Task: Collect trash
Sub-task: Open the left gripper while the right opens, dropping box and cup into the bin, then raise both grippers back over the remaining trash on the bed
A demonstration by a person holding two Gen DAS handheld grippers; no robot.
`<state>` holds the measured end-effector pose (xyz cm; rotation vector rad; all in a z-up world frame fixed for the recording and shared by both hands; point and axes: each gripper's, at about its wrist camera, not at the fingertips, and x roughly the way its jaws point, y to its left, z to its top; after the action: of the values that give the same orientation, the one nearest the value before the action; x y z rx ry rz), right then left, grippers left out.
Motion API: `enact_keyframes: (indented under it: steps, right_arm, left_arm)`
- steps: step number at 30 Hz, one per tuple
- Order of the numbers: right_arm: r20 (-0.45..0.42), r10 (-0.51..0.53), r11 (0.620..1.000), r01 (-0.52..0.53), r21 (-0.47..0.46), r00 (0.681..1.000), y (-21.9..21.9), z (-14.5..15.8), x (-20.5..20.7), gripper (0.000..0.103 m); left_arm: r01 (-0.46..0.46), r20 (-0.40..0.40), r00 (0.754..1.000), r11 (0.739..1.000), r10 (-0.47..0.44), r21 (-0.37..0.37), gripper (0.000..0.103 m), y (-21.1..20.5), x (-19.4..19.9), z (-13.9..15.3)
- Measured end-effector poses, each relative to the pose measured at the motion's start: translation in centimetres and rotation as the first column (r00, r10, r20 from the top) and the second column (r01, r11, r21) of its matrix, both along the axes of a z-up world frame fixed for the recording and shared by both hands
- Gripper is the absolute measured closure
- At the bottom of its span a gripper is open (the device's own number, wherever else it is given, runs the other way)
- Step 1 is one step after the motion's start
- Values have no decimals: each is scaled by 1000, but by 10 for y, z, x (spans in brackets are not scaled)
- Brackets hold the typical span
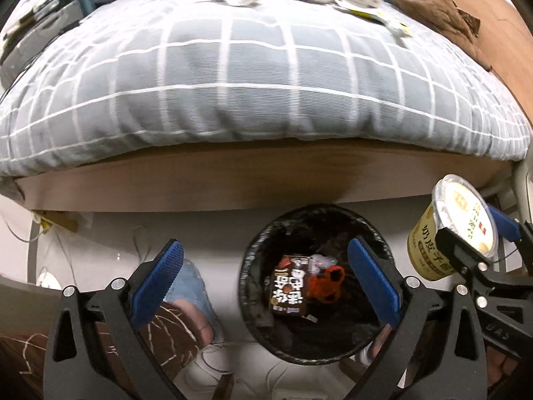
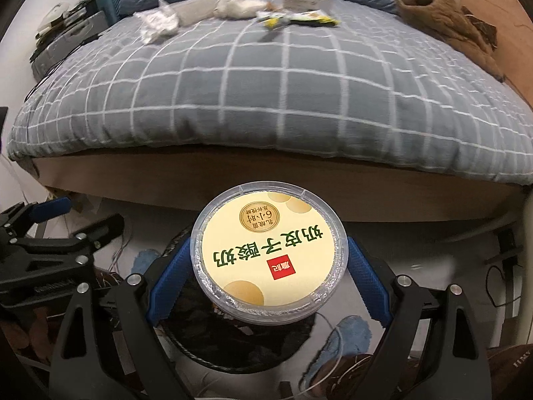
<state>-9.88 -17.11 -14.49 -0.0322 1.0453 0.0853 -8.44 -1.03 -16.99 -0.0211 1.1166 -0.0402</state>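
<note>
My right gripper (image 2: pixel 268 260) is shut on a yogurt cup (image 2: pixel 269 253) with a cream lid and green print, held above the black bin (image 2: pixel 213 360). In the left wrist view the cup (image 1: pixel 456 226) hangs just right of the bin (image 1: pixel 316 286), which holds a brown snack carton (image 1: pixel 288 288) and a red wrapper (image 1: pixel 326 283). My left gripper (image 1: pixel 266 273) is open and empty over the bin's left side. White crumpled paper (image 2: pixel 158 25) and yellow wrappers (image 2: pixel 296 18) lie at the far end of the bed.
A bed with a grey checked duvet (image 2: pixel 266 93) fills the view ahead, with a wooden frame (image 1: pixel 233 180) below. A brown garment (image 2: pixel 443 16) lies at the far right of the bed. Cables (image 1: pixel 60 250) run over the pale floor at left.
</note>
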Motion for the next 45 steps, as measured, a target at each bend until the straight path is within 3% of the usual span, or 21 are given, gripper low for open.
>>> enact_keyframes:
  steps: [9,17,19,30,45]
  right_arm:
    - [-46,44,999,-44,-5,998,31,-17,8,17]
    - [-49,56,998,-57,-7,997,41,-19,11,16]
    - [-41,52,999,-53,-13,998,41,-17,12,10]
    - [30,15,999,-14,-37,999,32,14,11,8]
    - [196,-29,999,37,-36,980,12,82,4,8]
  left_arm:
    - [-47,-7,999,999,47,-4,6,34,-1,-5]
    - [-59,1,998,998,59,1,6,39,-2,-3]
    - [-60,7,998,998,60,-3,6,39,-2,-1]
    - [-55,53,997,998,56,-11,6,35,-5,20]
    - [-48,170,984,999,50,-20,6,28,-6,79]
